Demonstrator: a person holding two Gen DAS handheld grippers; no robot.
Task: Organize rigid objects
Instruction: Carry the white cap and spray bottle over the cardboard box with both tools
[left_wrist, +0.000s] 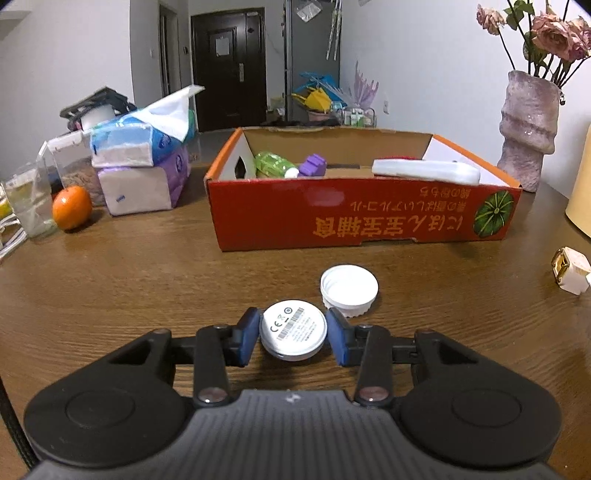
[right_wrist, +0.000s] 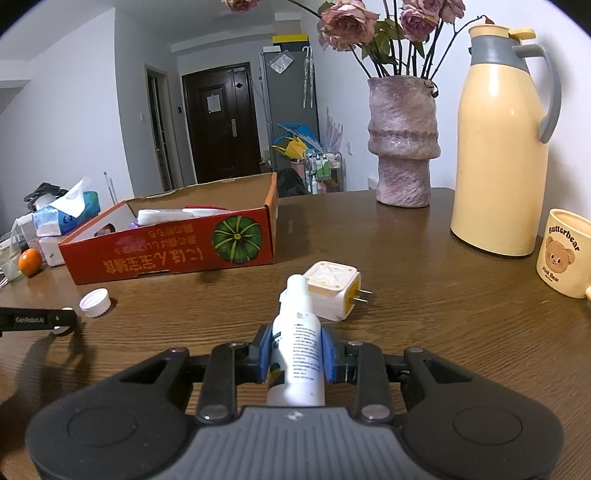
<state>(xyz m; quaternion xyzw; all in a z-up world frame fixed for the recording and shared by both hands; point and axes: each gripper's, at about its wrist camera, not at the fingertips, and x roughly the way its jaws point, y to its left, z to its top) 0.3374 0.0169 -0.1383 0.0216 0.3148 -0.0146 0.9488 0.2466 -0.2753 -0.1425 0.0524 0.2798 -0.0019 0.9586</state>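
Note:
A white round disc (left_wrist: 293, 330) with a printed label lies on the wooden table, and my left gripper (left_wrist: 293, 325) is shut on it, one blue pad against each side. Just beyond it lies a white screw cap (left_wrist: 349, 290), open side up. My right gripper (right_wrist: 296, 334) is shut on a white bottle (right_wrist: 297, 354) whose nozzle points away from me. A white plug adapter (right_wrist: 334, 291) lies right behind the bottle's tip. The red cardboard box (left_wrist: 332, 218) stands farther back and holds a green bottle (left_wrist: 275, 164), a purple piece (left_wrist: 314, 165) and a flat white item (left_wrist: 424, 170).
Tissue packs (left_wrist: 144, 147), an orange (left_wrist: 72, 207) and clear containers crowd the table's left side. A pink vase (right_wrist: 402, 147) with roses, a cream thermos jug (right_wrist: 498, 147) and a bear mug (right_wrist: 565, 251) stand at the right.

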